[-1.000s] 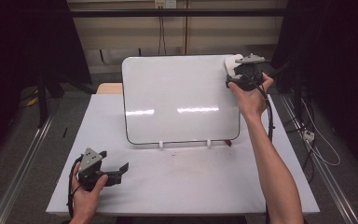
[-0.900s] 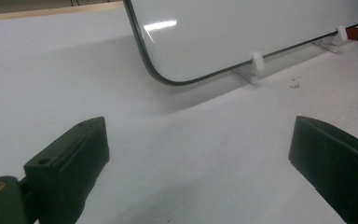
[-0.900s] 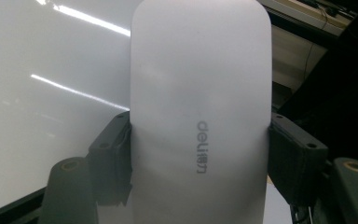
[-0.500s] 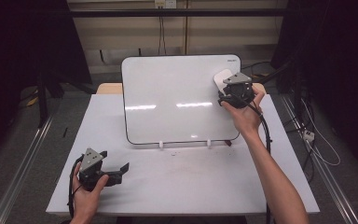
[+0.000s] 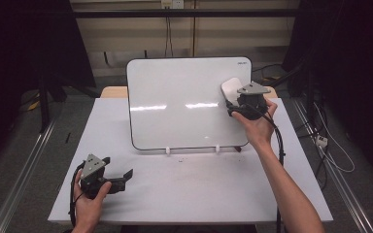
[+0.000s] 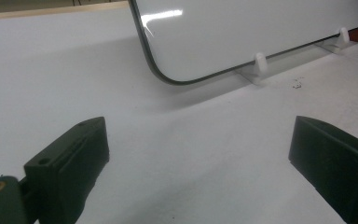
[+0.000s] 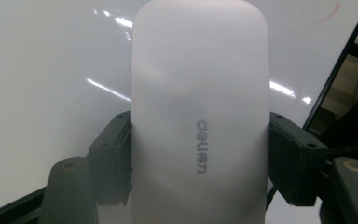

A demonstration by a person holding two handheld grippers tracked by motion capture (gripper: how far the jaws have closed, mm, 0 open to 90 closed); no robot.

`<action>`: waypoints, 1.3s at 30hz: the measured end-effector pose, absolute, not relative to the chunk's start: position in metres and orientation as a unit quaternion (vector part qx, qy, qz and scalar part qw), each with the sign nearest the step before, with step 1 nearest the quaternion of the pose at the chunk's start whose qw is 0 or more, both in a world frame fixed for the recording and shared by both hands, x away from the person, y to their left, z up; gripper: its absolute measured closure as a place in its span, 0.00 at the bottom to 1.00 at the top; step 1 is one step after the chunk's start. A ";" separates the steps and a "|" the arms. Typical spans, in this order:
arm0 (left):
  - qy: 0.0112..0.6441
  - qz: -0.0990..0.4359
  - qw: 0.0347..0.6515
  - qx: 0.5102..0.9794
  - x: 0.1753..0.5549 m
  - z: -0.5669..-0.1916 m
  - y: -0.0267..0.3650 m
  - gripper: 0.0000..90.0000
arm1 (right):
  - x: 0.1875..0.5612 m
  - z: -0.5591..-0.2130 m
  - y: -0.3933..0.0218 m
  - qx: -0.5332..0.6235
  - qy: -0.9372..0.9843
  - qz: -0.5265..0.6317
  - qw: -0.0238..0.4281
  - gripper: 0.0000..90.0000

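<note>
**Eraser at the right edge of the whiteboard: tongs and board relation**

Your right tongs (image 5: 234,99) were closed on the white eraser (image 7: 199,116), its black jaws pressing the two long sides at about mid-length. In the right gripper view, the eraser's long axis ran straight out ahead of the jaws, with its rounded far end pointing onward over the whiteboard (image 5: 187,102). The printed back of the eraser faced the camera, so its wiping face was turned away, toward the board. Whether that face was touching the board could not be told from either view.

The board stood tilted on two small white feet (image 6: 260,61) on the tabletop (image 5: 184,189). It lay directly ahead of and beneath the eraser, with its dark right edge just to the right of your right tongs. Nearly all of the board's surface stretched off to their left. My reading is that the coming stroke had to run leftward across the board, starting from this upper right area.

Your left tongs (image 6: 198,154) rested low over the tabletop, jaws wide apart and holding nothing. The board's lower left corner was ahead of them, well apart. The right hand was plainly the nearer one to the work.

The board looked clean, apart from a faint reddish mark (image 7: 331,11) near its right edge, ahead and right of the eraser.
</note>
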State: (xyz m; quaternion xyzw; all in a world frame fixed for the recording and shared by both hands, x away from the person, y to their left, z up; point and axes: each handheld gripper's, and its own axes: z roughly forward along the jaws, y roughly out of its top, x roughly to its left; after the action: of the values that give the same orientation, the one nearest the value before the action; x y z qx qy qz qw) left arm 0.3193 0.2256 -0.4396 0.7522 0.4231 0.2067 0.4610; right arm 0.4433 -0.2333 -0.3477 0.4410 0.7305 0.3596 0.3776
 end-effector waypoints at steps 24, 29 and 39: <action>0.426 0.207 0.462 0.750 0.318 -0.439 0.227 0.05 | 0.399 -0.361 -0.237 0.400 0.745 0.372 0.383 0.35; 0.425 0.207 0.462 0.750 0.317 -0.439 0.226 0.05 | 0.392 -0.369 -0.236 0.394 0.752 0.369 0.379 0.35; 0.424 0.206 0.460 0.752 0.318 -0.440 0.225 0.05 | 0.382 -0.383 -0.237 0.386 0.760 0.356 0.383 0.35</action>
State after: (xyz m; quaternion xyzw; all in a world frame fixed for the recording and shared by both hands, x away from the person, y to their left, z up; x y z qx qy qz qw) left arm 0.3179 0.2246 -0.4395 0.7522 0.4240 0.2061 0.4604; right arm 0.3820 -0.2374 -0.3830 0.3857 0.7600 0.3559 0.3834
